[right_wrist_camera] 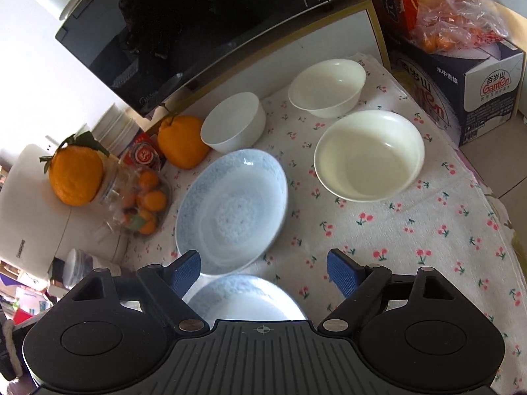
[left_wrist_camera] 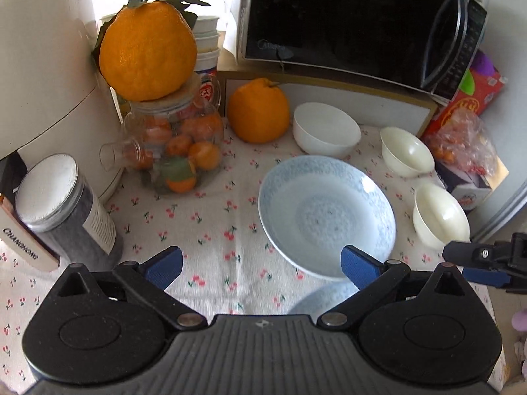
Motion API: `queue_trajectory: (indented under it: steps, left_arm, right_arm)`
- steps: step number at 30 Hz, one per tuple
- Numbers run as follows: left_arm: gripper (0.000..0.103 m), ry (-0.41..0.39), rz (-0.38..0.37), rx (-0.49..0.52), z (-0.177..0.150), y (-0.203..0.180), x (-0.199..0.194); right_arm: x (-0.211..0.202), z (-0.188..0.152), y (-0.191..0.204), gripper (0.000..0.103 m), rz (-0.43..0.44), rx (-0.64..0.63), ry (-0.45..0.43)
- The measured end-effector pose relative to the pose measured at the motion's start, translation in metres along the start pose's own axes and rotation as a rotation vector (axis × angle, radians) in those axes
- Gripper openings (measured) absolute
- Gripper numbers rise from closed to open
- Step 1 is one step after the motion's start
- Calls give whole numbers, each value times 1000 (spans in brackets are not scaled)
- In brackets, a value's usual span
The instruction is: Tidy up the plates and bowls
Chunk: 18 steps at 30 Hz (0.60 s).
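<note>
- The left gripper [left_wrist_camera: 262, 268] hangs above the tabletop [left_wrist_camera: 204, 247] with its jaws spread wide and nothing between them; one blue pad overlaps the near rim of the blue plate [left_wrist_camera: 326, 215] in the view, but whether it touches is unclear.
- The right gripper [right_wrist_camera: 263, 273] is likewise released, its jaws empty, poised over a second blue plate [right_wrist_camera: 245, 299] that lies just under it, near the first blue plate [right_wrist_camera: 230, 210].
- Both plates rest flat on the cherry-print cloth, side by side and not stacked, so the plates look unsorted yet.
- Three bowls stand apart behind them: a white bowl [right_wrist_camera: 234, 121] by the loose orange [right_wrist_camera: 181, 140], a small cream bowl [right_wrist_camera: 327, 82] and a larger cream bowl [right_wrist_camera: 369, 154] towards the boxes.
- My guess is the bowls sit separately so each can be gripped by its rim and nested by size.
- A jar of small oranges [left_wrist_camera: 176, 144] and the microwave [left_wrist_camera: 362, 23] crowd the back, which leaves the front of the cloth as the working space.
</note>
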<state>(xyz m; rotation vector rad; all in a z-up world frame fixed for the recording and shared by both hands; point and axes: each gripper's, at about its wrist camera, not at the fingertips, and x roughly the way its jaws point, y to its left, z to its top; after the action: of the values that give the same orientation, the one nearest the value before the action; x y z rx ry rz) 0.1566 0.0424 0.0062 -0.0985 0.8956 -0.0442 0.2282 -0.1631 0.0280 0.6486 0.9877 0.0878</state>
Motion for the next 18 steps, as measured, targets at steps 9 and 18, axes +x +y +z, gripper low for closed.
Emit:
queue_trajectory:
  steps: [9,18]
  left_arm:
    - [85,-129,14,-89,-3,14,36]
    - [54,-61,-89,-145,-5,26,73]
  right_arm:
    - [49,10,-20,86,80,75,31]
    - [76,15,-36,82,180,121,-21]
